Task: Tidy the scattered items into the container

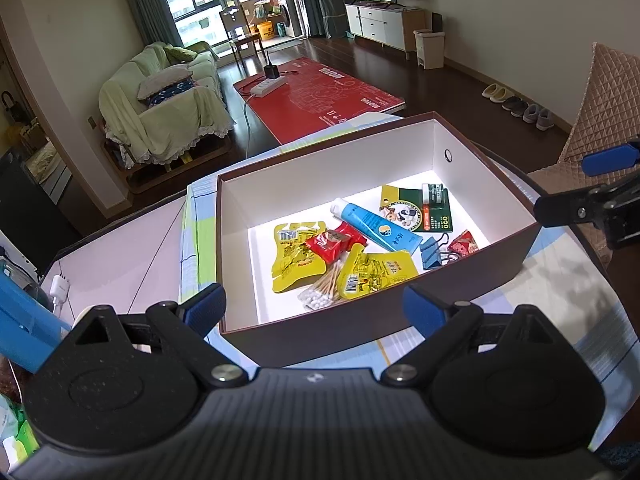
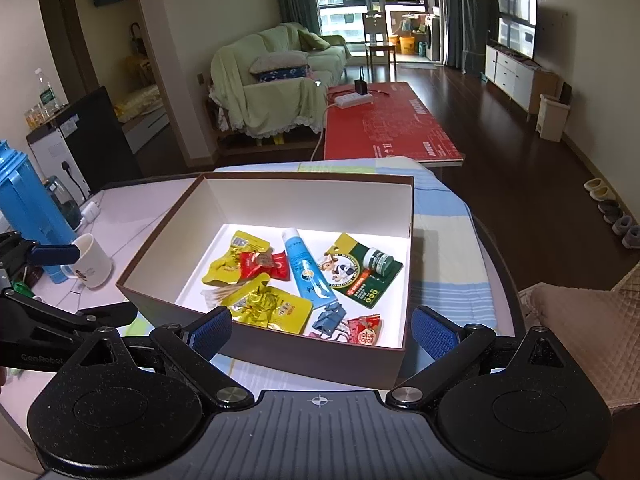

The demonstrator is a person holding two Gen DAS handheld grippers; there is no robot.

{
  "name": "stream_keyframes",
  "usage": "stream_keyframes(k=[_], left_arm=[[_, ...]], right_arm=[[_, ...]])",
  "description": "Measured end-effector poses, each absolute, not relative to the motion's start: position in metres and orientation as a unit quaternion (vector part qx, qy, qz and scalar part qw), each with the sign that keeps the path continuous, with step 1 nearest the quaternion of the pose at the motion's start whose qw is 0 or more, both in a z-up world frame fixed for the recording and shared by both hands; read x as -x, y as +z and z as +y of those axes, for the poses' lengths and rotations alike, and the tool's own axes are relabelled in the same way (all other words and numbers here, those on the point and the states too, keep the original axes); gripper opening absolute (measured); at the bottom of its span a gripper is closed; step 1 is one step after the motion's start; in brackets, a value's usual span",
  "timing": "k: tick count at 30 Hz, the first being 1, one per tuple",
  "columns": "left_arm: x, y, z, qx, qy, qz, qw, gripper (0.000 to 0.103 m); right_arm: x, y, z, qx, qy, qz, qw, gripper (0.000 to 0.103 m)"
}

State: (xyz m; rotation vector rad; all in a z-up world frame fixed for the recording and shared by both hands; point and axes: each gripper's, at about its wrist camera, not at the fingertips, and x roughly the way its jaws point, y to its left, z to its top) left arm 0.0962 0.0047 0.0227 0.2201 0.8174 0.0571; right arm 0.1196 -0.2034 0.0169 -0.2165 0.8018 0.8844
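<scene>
Both tools hang spread and empty, left tool (image 1: 314, 306) and right tool (image 2: 322, 330), at the box (image 2: 280, 350) near edge; snack packets (image 2: 266, 306), tube (image 2: 308, 274) inside. White mug (image 2: 94, 266) stands by the bench's left edge.

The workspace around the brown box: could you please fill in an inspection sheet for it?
Surface: white table with a striped cloth under the box.
Job's things: brown box holds the blue tube, yellow snack pouches, red sachets, cotton swabs, blue binder clips and green carded jar; nothing seen loose on the cloth.
Clutter: white mug and blue jug on the table's left.
Grippers: left claw and right claw both open, empty, near the box's front wall.
Cables: white plug and cord on the table.
Surroundings: covered sofa, red board, shoes by the wall.
</scene>
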Motion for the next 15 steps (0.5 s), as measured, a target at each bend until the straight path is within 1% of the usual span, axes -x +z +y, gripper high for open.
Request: stream_keyframes(k=[15], left_arm=[[-0.107, 0.015, 0.010, -0.105, 0.029, 0.401, 0.909, 0.094]], right_arm=[[-0.127, 0.009, -0.190, 0.115, 0.403, 0.390, 0.820, 0.099]])
